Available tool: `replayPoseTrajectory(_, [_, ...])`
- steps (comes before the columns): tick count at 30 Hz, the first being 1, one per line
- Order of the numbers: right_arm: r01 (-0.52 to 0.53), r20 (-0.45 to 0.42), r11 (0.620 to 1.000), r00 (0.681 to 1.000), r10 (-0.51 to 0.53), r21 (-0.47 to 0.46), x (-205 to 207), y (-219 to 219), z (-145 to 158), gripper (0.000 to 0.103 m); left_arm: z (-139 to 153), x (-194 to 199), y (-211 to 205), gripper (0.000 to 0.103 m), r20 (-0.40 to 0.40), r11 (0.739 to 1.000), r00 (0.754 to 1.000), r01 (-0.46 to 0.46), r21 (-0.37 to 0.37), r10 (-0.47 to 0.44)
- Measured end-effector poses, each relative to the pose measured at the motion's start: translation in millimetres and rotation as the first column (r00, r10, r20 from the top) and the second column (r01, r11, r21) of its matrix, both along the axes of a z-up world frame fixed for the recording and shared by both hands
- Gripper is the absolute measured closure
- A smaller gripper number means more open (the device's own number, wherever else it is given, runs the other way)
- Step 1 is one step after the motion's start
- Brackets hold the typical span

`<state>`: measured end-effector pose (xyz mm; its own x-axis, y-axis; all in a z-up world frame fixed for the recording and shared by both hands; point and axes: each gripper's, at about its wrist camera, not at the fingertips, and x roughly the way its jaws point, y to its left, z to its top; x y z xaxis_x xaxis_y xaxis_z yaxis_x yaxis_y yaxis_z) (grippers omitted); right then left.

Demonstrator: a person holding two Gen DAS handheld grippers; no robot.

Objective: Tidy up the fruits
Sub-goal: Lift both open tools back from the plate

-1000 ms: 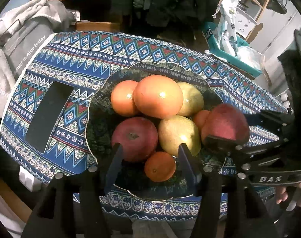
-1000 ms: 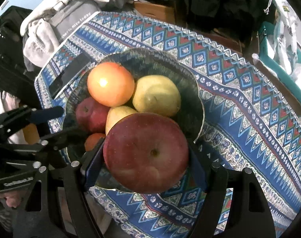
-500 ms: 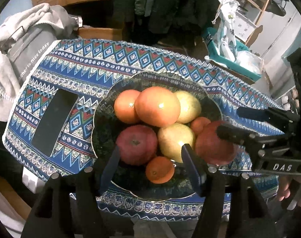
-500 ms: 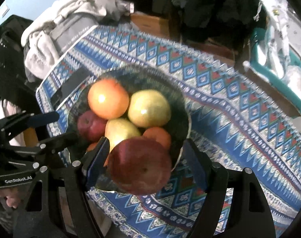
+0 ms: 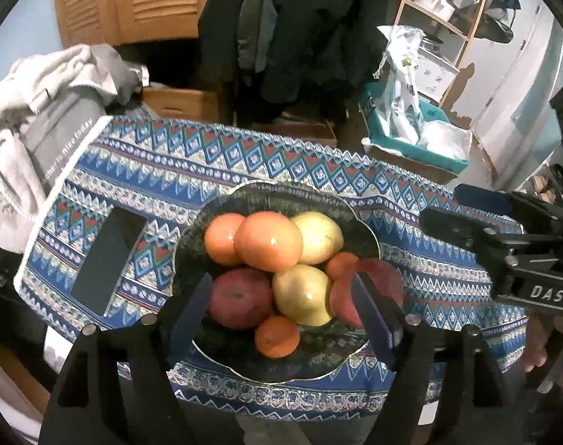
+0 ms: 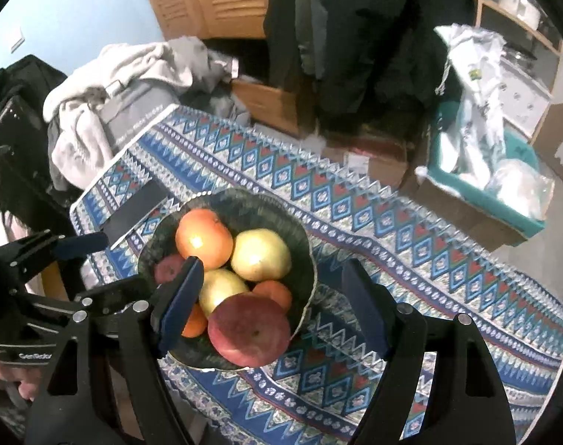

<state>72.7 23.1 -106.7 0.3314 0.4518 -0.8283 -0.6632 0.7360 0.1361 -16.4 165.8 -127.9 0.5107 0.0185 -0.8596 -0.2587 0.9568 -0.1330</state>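
Left tongs (image 5: pixel 281 304) and right tongs (image 6: pixel 270 304) above the fruit bowl (image 5: pixel 266 196)
Left opening, right wide apart, both empty; fruits (image 5: pixel 268 241) piled in the bowl on the patterned tabletop (image 5: pixel 207 155), dark phone (image 5: pixel 109 259) beside, grey clothes (image 5: pixel 40 111) beyond

Fruit piled in a dark bowl (image 5: pixel 368 235)

Oranges (image 5: pixel 268 241), yellow pears (image 5: pixel 303 294) and red apples (image 5: pixel 240 296) sit heaped together. One big red apple (image 6: pixel 249 330) rests at the bowl's edge.

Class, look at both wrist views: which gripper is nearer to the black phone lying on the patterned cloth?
Left. The left gripper hangs over the bowl's phone-side half, jaws opening and empty; the right gripper sits over the bowl's far side from the phone.
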Motion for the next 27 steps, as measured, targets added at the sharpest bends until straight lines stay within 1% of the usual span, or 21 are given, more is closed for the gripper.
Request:
replayPoseTrajectory(2, [0.016, 0.031, 1.0, 0.999, -0.016, 0.014, -1.7, -4.8, 10.1, 0.025, 5.5, 0.0, -0.5, 0.024, 0.01, 1.0, 1.0, -0.001, -0.002, 0.001])
replayPoseTrajectory(5, [0.036, 0.085, 0.999, 0.996, -0.039, 0.029, -5.9, -10.3, 25.6, 0.023, 16.5, 0.3, -4.4, 0.02, 0.04, 1.0, 0.999, 0.004, -0.017, -0.004])
replayPoseTrajectory(10, [0.05, 0.145, 0.997, 0.988, -0.058, 0.053, -10.9, -18.7, 46.8, 0.023, 33.2, 1.6, -16.2, 0.019, 0.074, 0.999, 0.997, 0.028, 0.03, -0.03])
replayPoseTrajectory(11, [0.052, 0.15, 0.997, 0.987, -0.06, 0.06, -11.7, -20.9, 49.4, 0.023, 35.7, 1.9, -17.0, 0.019, 0.079, 0.999, 0.996, 0.029, 0.033, -0.031])
replayPoseTrajectory(13, [0.064, 0.167, 0.995, 0.983, -0.076, 0.075, -14.0, -26.2, 56.6, 0.023, 43.1, 1.6, -19.1, 0.015, 0.099, 0.999, 0.995, 0.031, 0.033, -0.034])
replayPoseTrajectory(20, [0.107, 0.198, 0.989, 0.972, -0.125, 0.099, -14.7, -45.0, 72.0, 0.022, 68.3, -0.7, -25.8, 0.014, 0.158, 0.998, 0.987, 0.036, 0.054, -0.044])
replayPoseTrajectory(22, [0.114, 0.203, 0.988, 0.97, -0.134, 0.106, -15.4, -50.6, 75.0, 0.022, 74.3, -1.6, -28.8, 0.009, 0.173, 0.997, 0.984, 0.04, 0.059, -0.05])
replayPoseTrajectory(27, [0.13, 0.233, 0.985, 0.96, -0.153, 0.112, -19.5, -62.5, 81.8, 0.022, 90.7, -3.7, -34.1, 0.003, 0.214, 0.997, 0.976, 0.034, 0.074, -0.049])
